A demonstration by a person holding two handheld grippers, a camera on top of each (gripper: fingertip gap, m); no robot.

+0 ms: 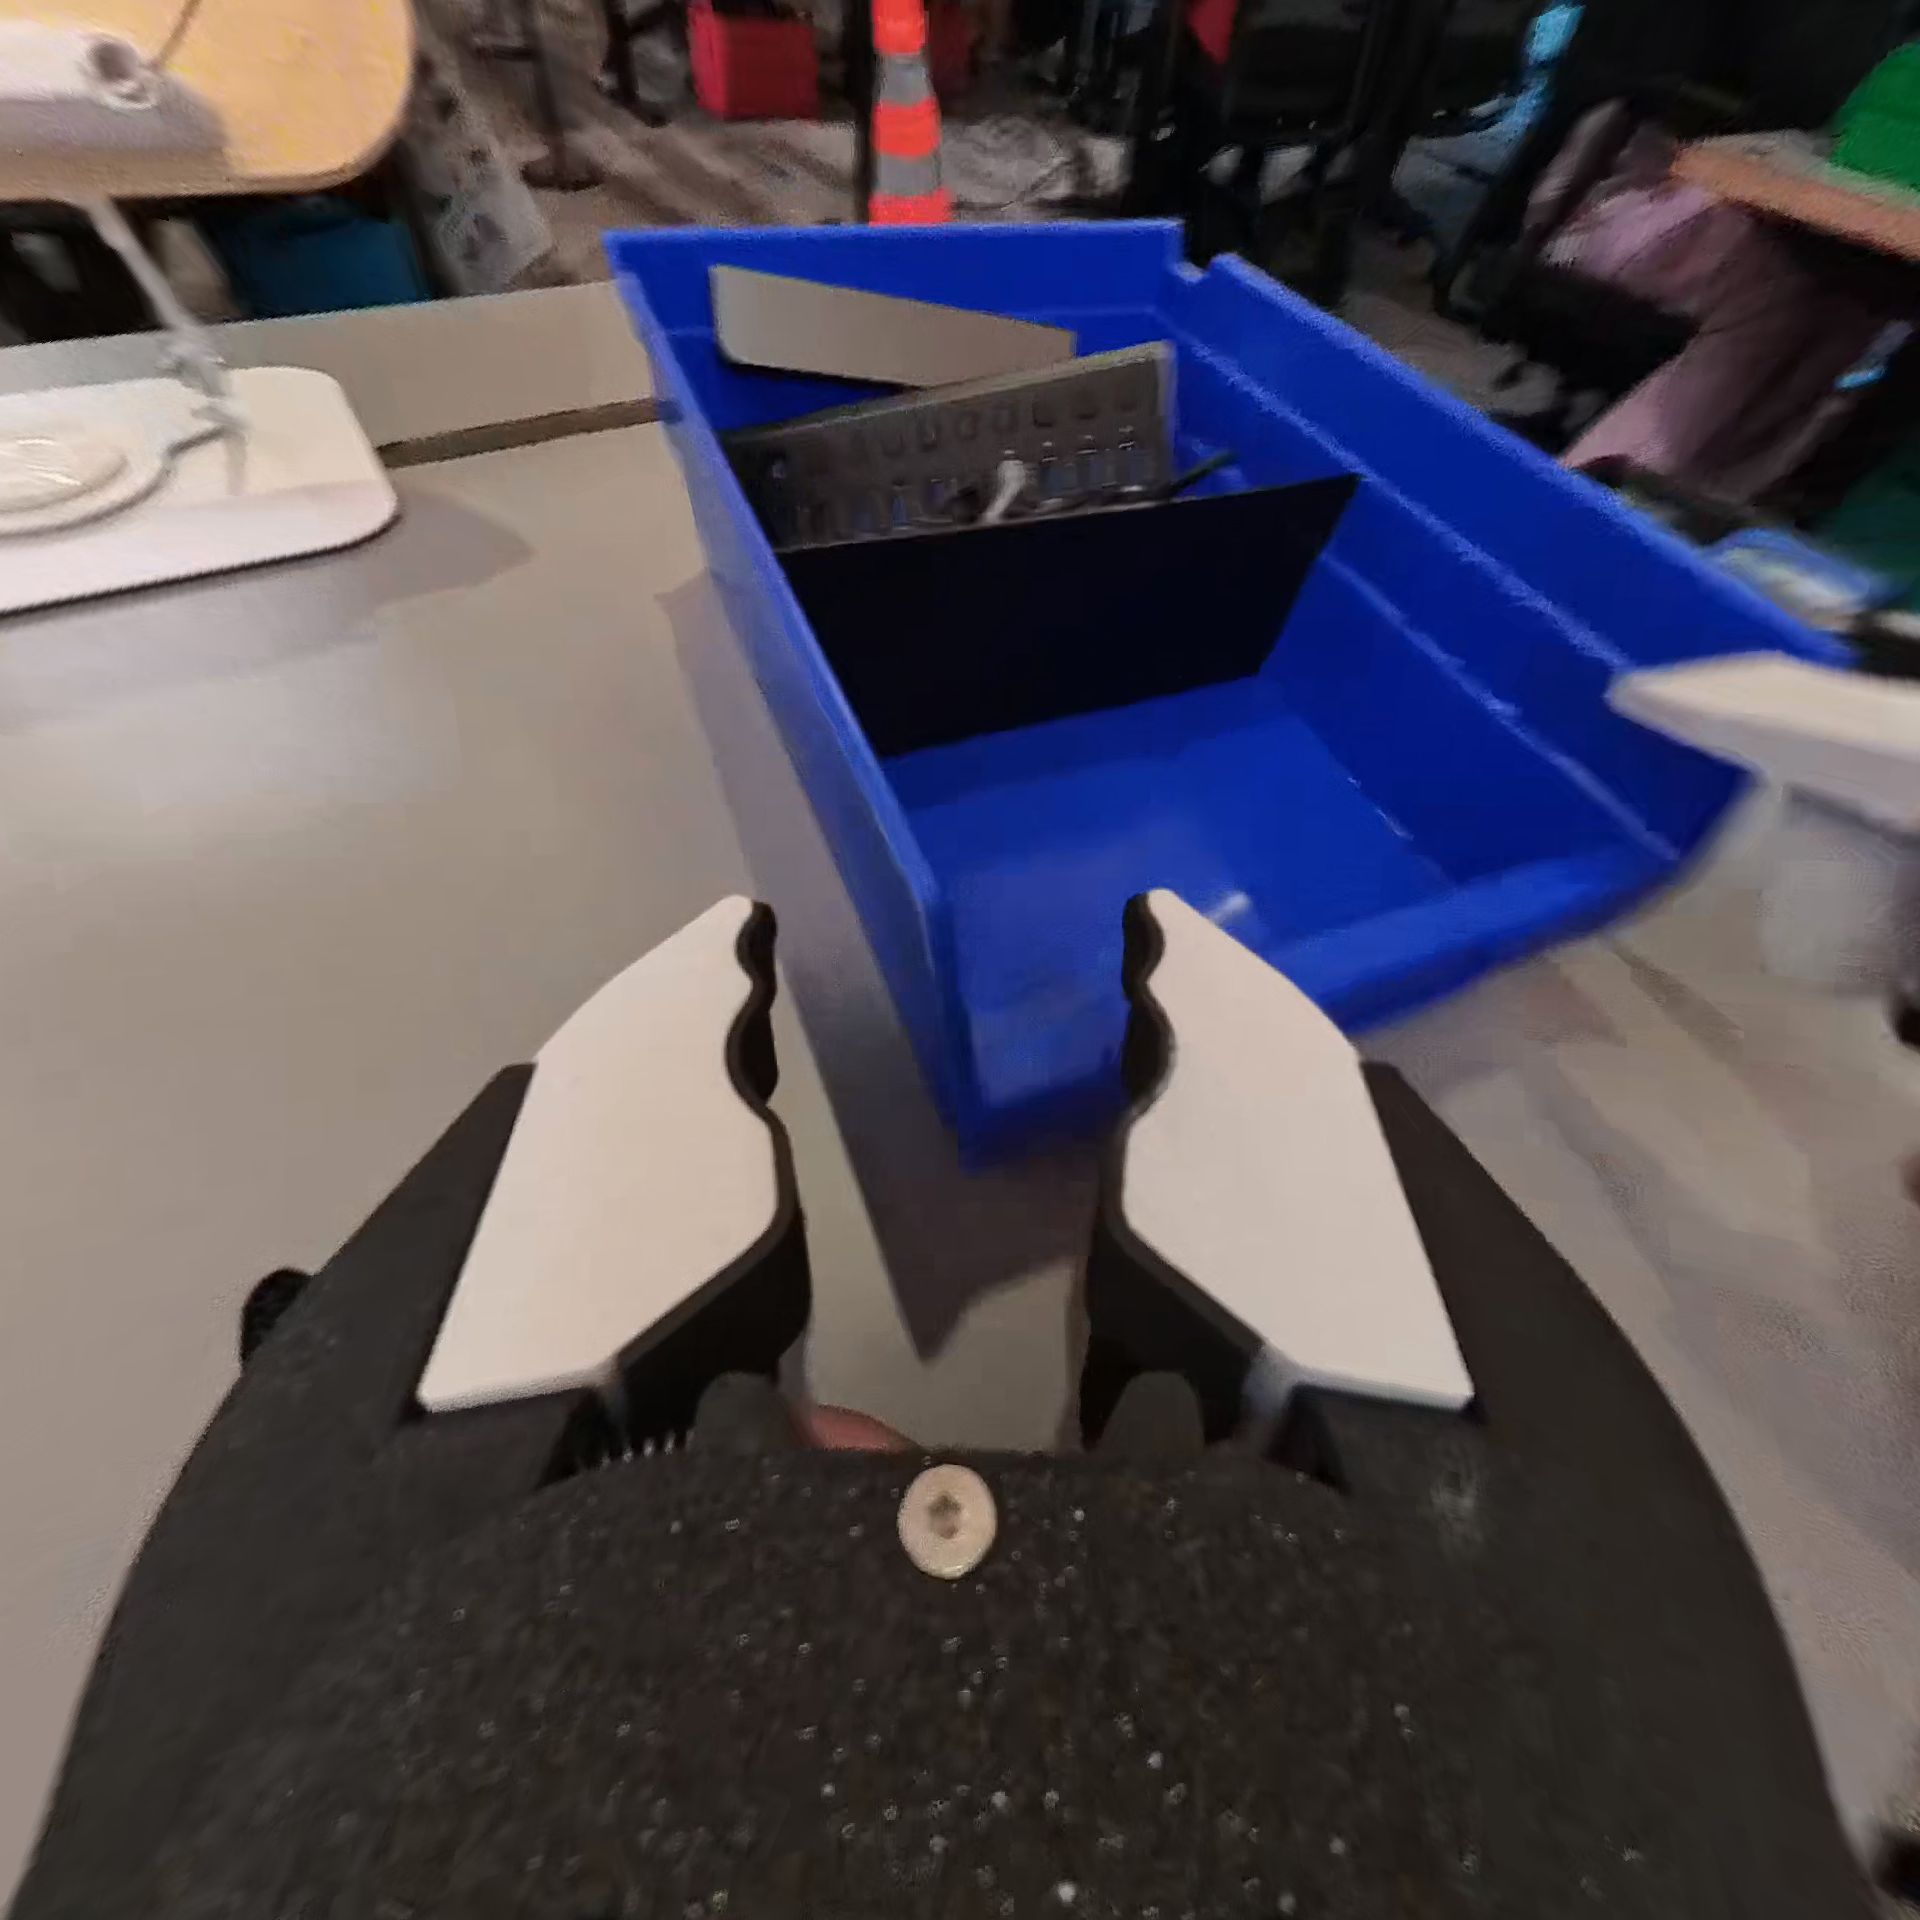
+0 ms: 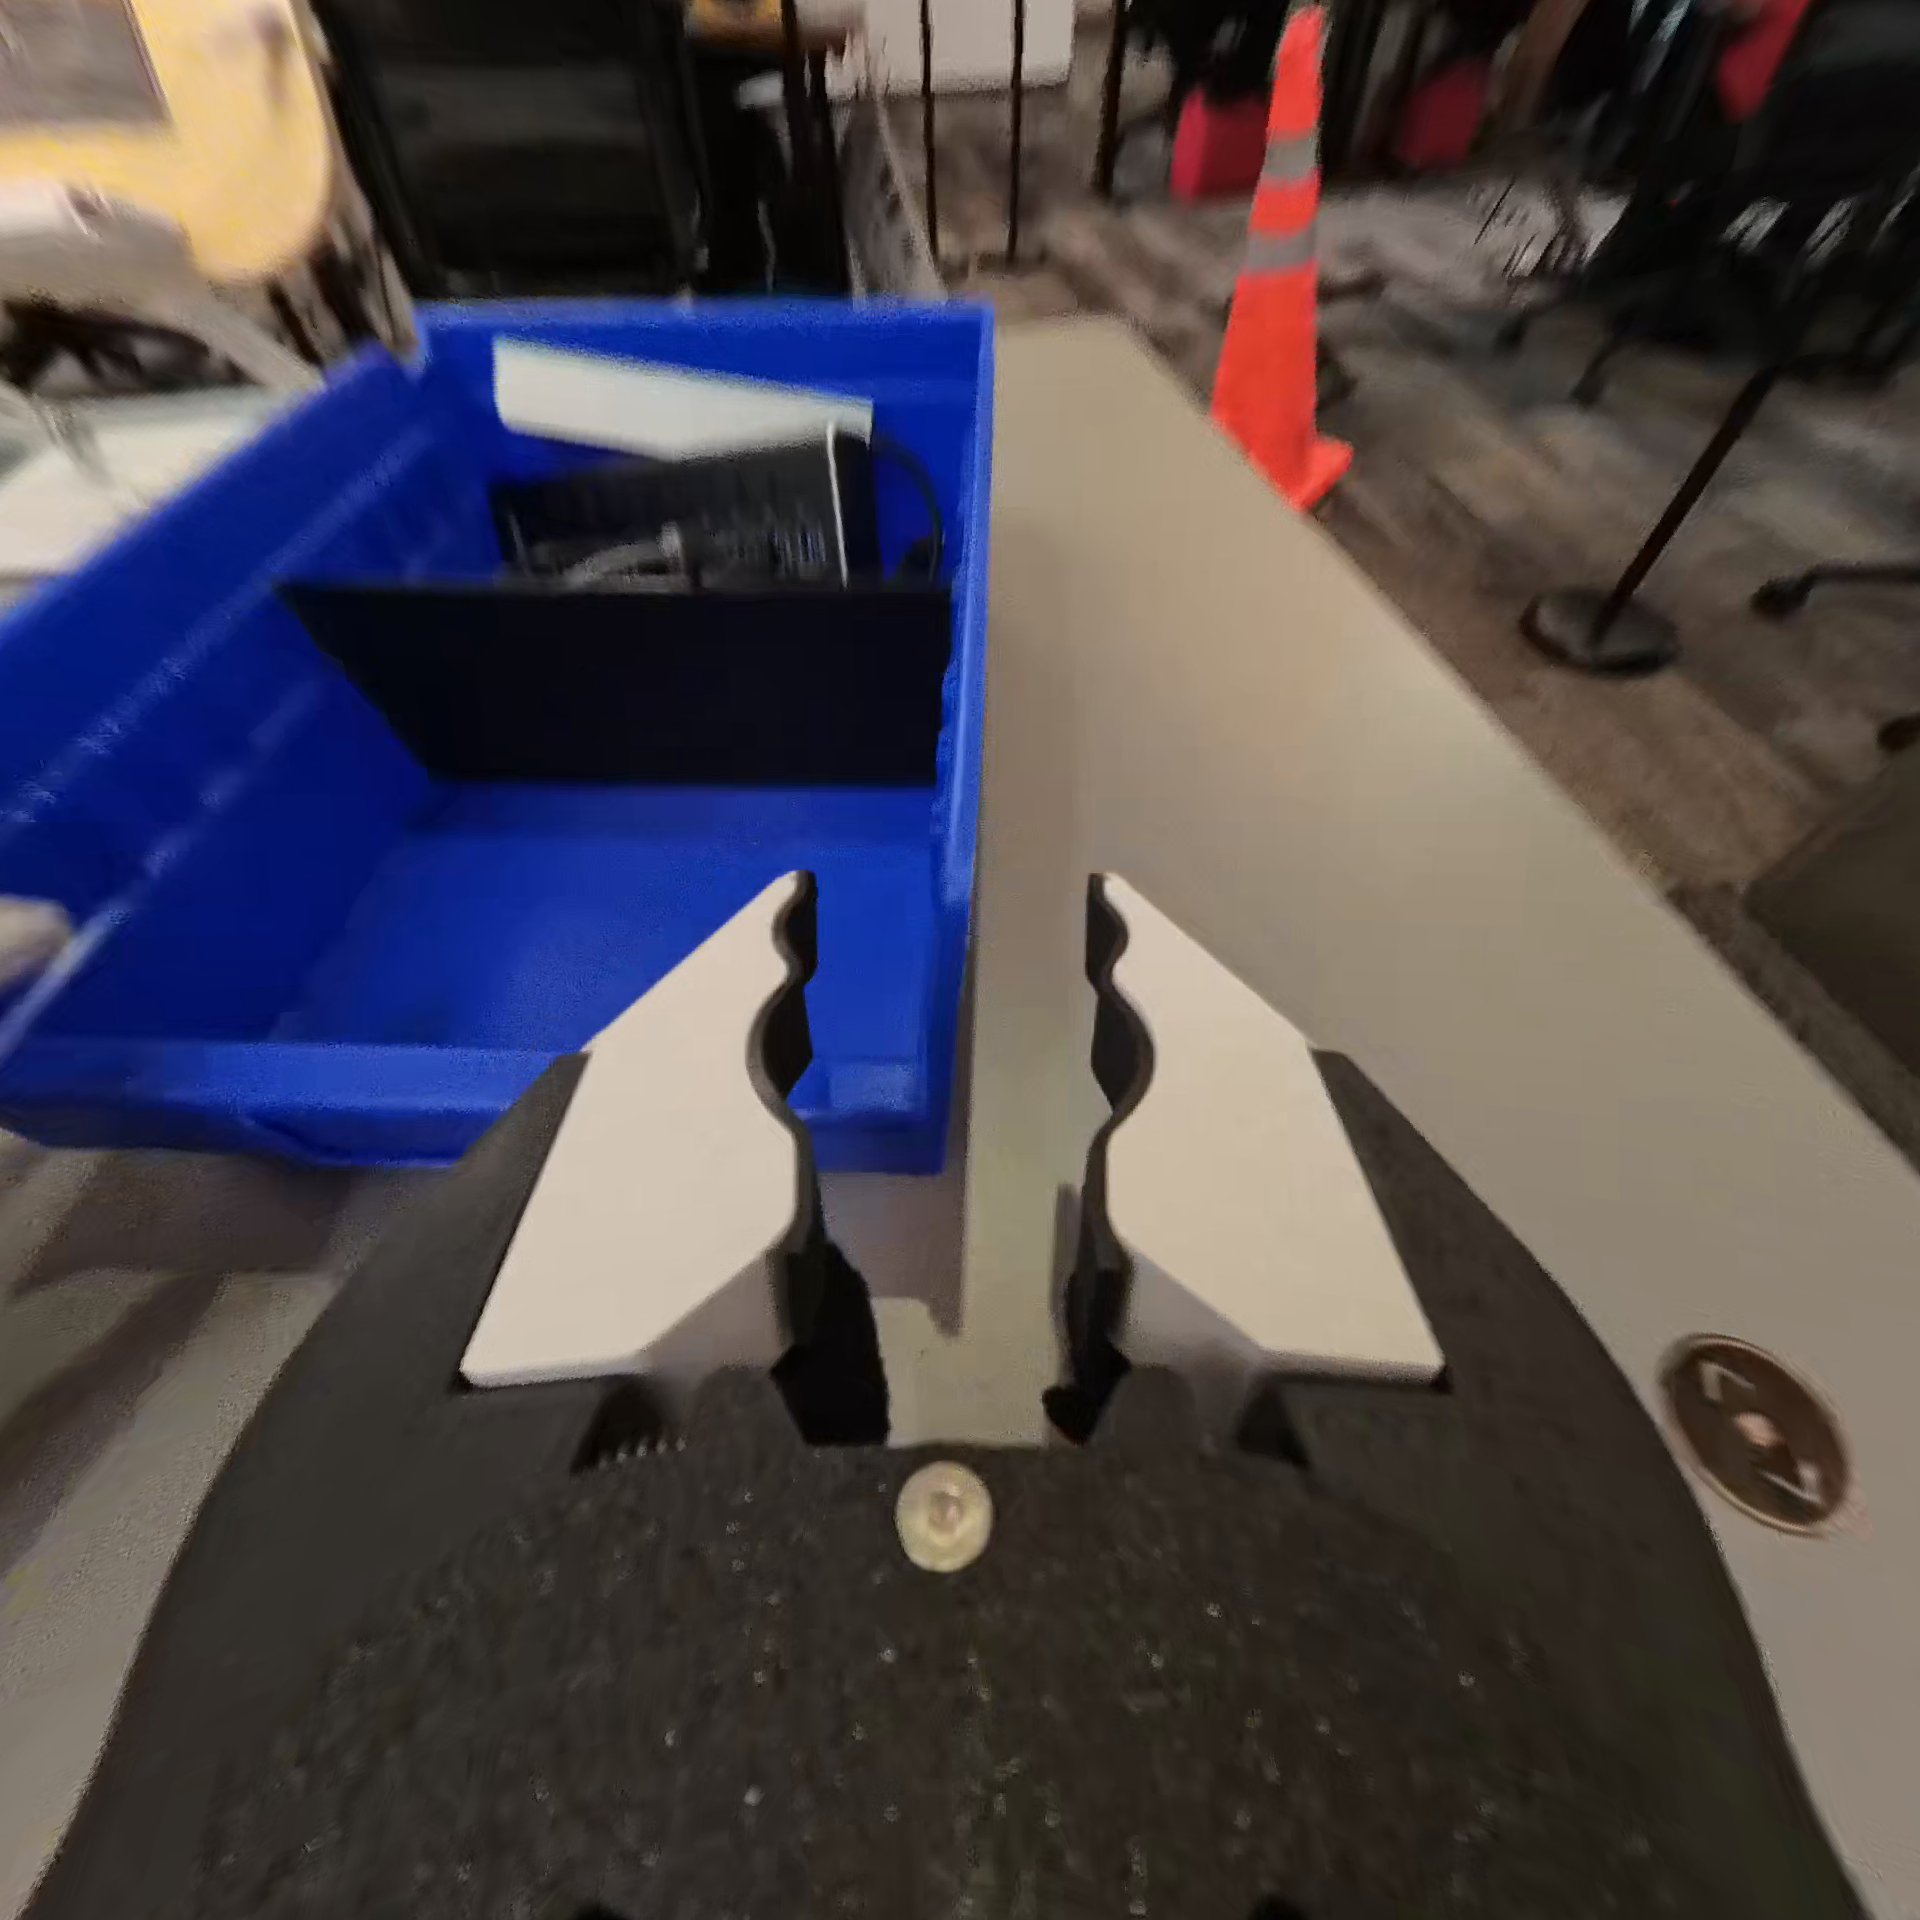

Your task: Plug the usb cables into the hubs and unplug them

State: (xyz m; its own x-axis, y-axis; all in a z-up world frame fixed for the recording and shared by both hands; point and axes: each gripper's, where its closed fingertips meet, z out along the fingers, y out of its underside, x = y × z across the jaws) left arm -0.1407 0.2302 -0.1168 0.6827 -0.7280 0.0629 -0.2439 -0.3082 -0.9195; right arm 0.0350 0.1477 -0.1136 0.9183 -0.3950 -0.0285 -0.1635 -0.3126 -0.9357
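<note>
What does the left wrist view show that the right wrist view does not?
Only the left wrist view shows the white lamp base on the table to the left, the open left gripper, and the hub's port rows clearly. Only the right wrist view shows the round dark grommet in the table, a black stanchion base on the floor, and the open right gripper. Both show the blue bin with its black divider, the dark hub behind it, an empty near compartment, and the orange cone.

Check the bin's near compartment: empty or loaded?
Empty. The near compartment of the bin shows only bare blue floor; the hub and cables lie behind the black divider.
</note>
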